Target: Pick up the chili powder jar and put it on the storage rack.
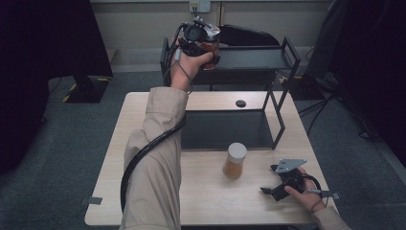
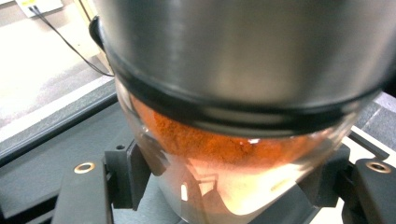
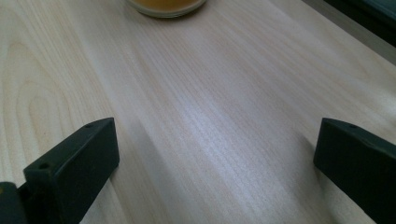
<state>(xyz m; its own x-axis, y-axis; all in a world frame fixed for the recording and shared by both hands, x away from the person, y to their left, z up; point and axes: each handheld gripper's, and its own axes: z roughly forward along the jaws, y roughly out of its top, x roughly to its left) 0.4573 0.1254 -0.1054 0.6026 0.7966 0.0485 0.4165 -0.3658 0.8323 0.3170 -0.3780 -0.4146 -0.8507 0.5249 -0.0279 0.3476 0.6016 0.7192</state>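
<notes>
My left gripper [image 1: 200,47] is raised over the far end of the table and is shut on a glass jar [image 1: 211,44] of red-orange powder with a brushed metal lid. In the left gripper view the jar [image 2: 233,144] sits tilted between the two black pads [image 2: 125,176], above the dark top shelf [image 2: 56,154]. A second jar [image 1: 235,161] of orange powder with a pale lid stands upright on the wooden table [image 1: 215,196]. To its right, low over the table's front, my right gripper [image 1: 269,190] is open with nothing between its jaws; the jar's base [image 3: 166,5] shows at the top of its view.
A black two-level rack stands at the back of the table, with a top shelf [image 1: 253,60] and a dark lower shelf [image 1: 220,129]. A small black disc [image 1: 241,103] lies behind the rack. Cables trail on the floor at the right.
</notes>
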